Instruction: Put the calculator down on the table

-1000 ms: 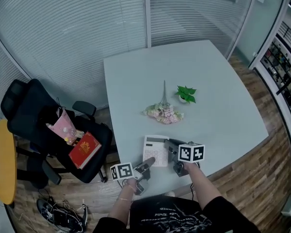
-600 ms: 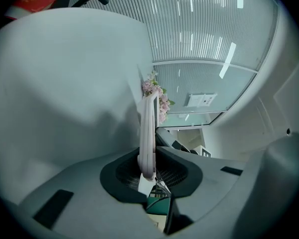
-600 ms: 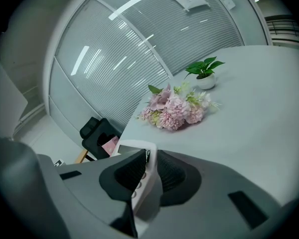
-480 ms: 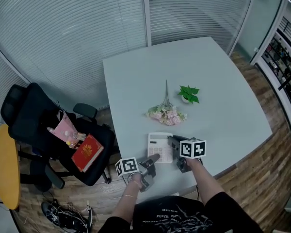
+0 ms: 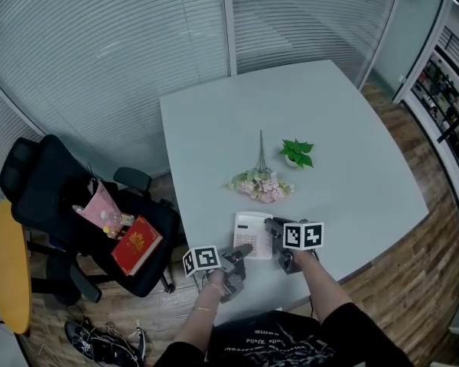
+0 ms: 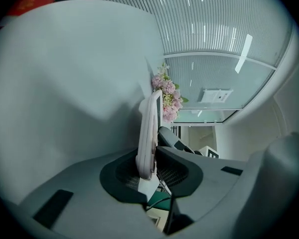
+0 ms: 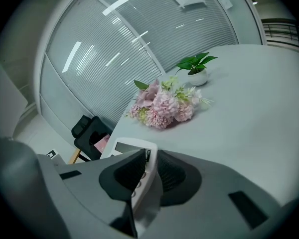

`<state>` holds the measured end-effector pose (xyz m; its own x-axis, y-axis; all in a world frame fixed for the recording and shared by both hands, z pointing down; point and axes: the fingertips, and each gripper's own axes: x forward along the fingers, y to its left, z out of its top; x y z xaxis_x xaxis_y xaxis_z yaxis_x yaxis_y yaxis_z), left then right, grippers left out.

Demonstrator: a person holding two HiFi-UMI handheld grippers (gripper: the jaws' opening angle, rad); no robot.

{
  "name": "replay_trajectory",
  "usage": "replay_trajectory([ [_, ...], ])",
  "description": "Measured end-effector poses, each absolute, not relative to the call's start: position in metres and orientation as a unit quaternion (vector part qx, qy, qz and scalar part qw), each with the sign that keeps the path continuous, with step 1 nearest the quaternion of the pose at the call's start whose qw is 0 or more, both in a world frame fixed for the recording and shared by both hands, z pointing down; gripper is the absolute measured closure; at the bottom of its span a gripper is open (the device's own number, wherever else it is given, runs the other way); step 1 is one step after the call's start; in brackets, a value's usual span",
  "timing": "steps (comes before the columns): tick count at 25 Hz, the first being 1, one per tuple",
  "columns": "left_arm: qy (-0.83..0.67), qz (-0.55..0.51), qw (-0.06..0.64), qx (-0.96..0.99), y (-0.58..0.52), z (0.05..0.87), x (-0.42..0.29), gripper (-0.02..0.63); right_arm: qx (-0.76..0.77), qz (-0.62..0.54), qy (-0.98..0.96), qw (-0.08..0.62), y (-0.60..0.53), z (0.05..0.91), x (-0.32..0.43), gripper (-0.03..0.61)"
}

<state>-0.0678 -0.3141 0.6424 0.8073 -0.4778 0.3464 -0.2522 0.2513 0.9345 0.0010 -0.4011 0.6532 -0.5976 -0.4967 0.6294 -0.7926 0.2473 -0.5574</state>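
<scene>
Head view, left claw, right claw gripping calculator, left gripper view, edge-on.

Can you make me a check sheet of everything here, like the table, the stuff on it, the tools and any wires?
Surface: pale table, smooth.
Job's things: calculator by the table's near edge; cannot tell whether it touches the table.
Clutter: flowers lying mid-table; plant upright beside them.
Tools: left tool and right tool both shut on the calculator.
Cables: what looks like a tangle on the floor.
Surroundings: black chair holding a red book and pink bag; blinds behind.
</scene>
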Motion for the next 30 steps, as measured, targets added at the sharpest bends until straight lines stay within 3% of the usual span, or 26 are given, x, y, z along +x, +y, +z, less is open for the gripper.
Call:
replay_trajectory([
  [12, -0.32, -0.095, 0.737, 0.587, -0.325, 0.647, -0.071, 0.515, 0.413, 0.444, -0.776, 0.173, -0.41, 0.654, -0.001, 0.487],
  [15, -0.322, -0.089, 0.735, 0.591, -0.324, 0.647, -0.067, 0.37, 0.398, 0.446, -0.782, 0.175, -0.407, 0.654, -0.005, 0.455],
  [22, -0.329, -0.083, 0.742, 0.578, -0.32, 0.642, -0.065, 0.281, 0.389, 0.44, -0.791, 0.169, -0.4, 0.649, -0.008, 0.337],
  [30, -0.27, -0.202, 0.842, 0.421, -0.305, 0.637, -0.064, 0.225, 0.39, 0.439, -0.799, 0.13, -0.381, 0.635, -0.009, 0.318],
])
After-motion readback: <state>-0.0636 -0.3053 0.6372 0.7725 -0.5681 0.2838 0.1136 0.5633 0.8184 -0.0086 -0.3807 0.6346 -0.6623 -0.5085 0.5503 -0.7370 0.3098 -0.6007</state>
